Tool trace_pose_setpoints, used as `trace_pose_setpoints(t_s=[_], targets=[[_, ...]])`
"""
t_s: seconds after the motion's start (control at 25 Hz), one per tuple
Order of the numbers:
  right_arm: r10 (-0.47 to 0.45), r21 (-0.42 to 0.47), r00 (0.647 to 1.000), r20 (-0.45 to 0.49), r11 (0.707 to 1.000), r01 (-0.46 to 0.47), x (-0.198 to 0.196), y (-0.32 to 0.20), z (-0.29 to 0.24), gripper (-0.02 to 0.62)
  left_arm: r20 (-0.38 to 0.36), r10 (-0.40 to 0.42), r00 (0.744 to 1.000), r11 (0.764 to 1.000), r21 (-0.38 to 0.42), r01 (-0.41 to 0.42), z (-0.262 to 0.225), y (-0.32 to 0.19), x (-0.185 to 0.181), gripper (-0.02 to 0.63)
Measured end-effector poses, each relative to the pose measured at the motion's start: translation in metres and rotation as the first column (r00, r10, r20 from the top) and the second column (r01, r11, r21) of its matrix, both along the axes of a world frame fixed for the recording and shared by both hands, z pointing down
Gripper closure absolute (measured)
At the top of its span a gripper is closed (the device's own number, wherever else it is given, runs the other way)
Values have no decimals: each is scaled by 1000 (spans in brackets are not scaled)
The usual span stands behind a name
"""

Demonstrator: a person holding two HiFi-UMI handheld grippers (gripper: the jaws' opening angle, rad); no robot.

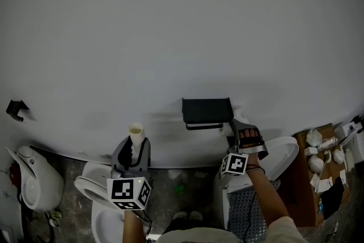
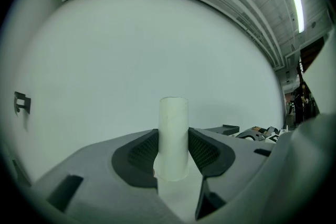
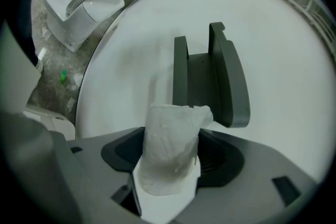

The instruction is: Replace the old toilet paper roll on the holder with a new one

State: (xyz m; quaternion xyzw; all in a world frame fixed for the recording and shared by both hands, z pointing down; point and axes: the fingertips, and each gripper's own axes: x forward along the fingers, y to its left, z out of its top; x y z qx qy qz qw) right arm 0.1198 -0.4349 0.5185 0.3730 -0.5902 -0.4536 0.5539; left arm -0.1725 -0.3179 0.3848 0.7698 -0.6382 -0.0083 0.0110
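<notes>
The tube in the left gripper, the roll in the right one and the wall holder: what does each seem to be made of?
Tube: probably cardboard; pale, matte and smooth, a plain stiff cylinder.
Roll: soft tissue paper; white, with a crinkled surface and a loose ragged edge at the top.
Holder: dark grey and smooth with a slight sheen; plastic or painted metal, I cannot tell which.

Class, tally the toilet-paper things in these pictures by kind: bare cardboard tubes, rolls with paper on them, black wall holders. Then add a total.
bare cardboard tube: 1
roll with paper: 1
black wall holder: 1
Total: 3
</notes>
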Motion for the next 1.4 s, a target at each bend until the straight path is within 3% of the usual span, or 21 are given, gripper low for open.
trace_pose_setpoints(t_s=[0.56,0.96,1.4], targets=[[-56,106,998,-43,993,60,-57,5,-6,302,2,-78,997,997,-9,78,5,25,-35,426],[-106,113,992,-73,987,113,-97,8,-3,302,0,-104,995,995,-13,104,7,31,-50,426],[-147,95,989,-9,985,147,-115,14,-7,287,23,-84,996,996,-1,84,2,31,-48,426]])
